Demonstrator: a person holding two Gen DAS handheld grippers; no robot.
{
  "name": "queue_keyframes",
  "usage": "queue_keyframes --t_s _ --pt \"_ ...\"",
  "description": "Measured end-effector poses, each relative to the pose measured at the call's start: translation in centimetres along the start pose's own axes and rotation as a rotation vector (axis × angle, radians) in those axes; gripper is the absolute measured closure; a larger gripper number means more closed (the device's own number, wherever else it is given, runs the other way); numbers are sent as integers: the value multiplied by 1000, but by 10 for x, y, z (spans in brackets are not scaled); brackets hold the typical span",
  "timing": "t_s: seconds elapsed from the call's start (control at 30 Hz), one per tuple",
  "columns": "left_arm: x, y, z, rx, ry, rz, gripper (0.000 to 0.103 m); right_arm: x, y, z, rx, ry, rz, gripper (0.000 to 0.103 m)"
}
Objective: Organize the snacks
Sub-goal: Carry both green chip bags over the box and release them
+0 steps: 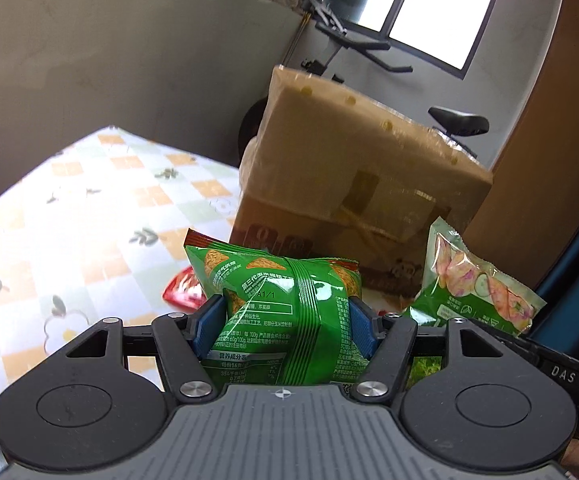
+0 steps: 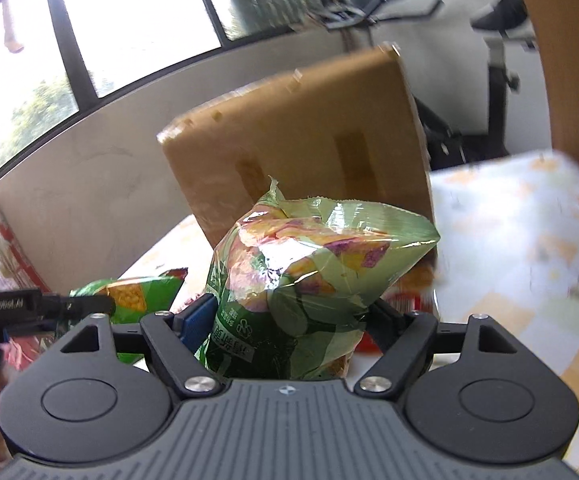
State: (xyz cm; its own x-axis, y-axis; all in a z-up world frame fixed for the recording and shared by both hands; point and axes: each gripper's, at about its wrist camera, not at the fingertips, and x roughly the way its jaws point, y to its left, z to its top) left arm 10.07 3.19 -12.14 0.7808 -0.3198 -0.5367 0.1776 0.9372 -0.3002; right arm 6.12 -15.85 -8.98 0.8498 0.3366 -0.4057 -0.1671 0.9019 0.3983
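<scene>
My left gripper (image 1: pixel 285 320) is shut on a dark green corn-chip bag (image 1: pixel 289 300), squeezed between its blue pads and held above the table. My right gripper (image 2: pixel 289 320) is shut on a pale green bag of mixed vegetable chips (image 2: pixel 309 264). That pale bag also shows at the right of the left wrist view (image 1: pixel 477 284), and the dark green bag shows at the left of the right wrist view (image 2: pixel 137 296). A red snack packet (image 1: pixel 183 292) lies on the table behind the left fingers. Both bags are held close together in front of the cardboard box.
A large taped cardboard box (image 1: pixel 361 176) stands on the table just ahead; it also shows in the right wrist view (image 2: pixel 301 136). The checked tablecloth (image 1: pixel 89 220) spreads to the left. An exercise bike (image 1: pixel 457 124) and a grey wall are behind.
</scene>
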Motion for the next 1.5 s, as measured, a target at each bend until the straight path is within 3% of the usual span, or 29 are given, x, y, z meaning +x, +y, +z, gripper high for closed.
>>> queue_keyframes --t_s 0.6,1.07,1.3,1.5 --pt "-22 -14 40 54 -122 -42 35 -10 17 46 -82 -63 -3 24" --pt "-32 -50 114 155 -302 -85 35 -38 14 142 -113 -292 27 24" --pt "12 -83 161 222 -339 -62 35 5 3 196 -204 -360 -57 24" --pt "71 -102 185 276 -271 29 35 75 -9 218 -255 -309 -163 24"
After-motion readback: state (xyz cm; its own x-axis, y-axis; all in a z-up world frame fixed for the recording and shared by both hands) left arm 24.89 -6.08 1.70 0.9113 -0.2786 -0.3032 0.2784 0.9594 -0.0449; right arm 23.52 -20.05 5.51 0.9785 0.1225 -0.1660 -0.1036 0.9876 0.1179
